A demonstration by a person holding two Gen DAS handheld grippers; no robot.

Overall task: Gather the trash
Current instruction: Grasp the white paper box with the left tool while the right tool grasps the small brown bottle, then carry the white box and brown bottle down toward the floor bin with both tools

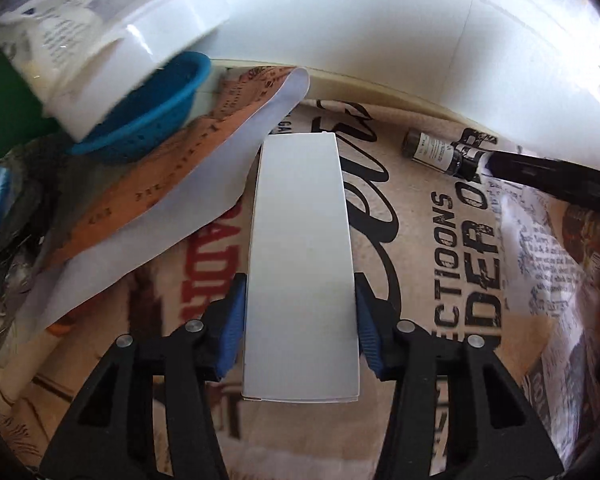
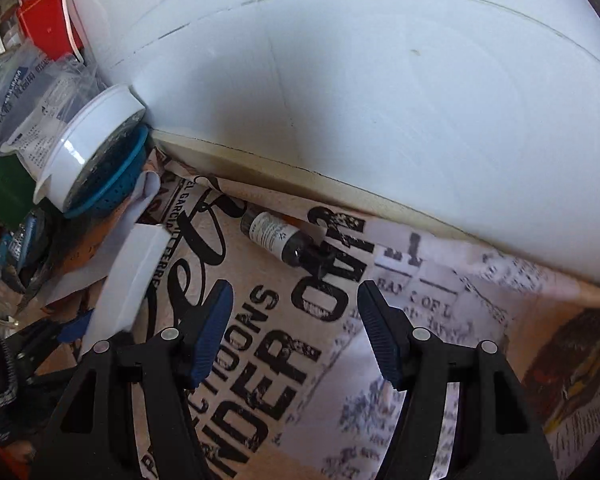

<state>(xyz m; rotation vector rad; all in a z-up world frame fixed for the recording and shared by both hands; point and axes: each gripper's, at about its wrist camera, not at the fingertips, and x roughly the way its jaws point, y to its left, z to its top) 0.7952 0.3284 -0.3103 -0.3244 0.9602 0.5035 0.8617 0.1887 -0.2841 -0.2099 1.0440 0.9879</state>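
Two pieces of trash concern me now. My left gripper is clamped on a white carton, blue pads pressing its long sides, lifted over the newspaper-print tablecloth. My right gripper has its jaws apart and empty, aimed at a small dark bottle lying on its side close to the white wall. I judge the job partway: carton in hand but not yet dropped, bottle still to collect. Left of the carton, a heap crowds things: white tub, blue basket, orange-and-white paper. Around the bottle the cloth is open, though the wall edge behind limits my reach.
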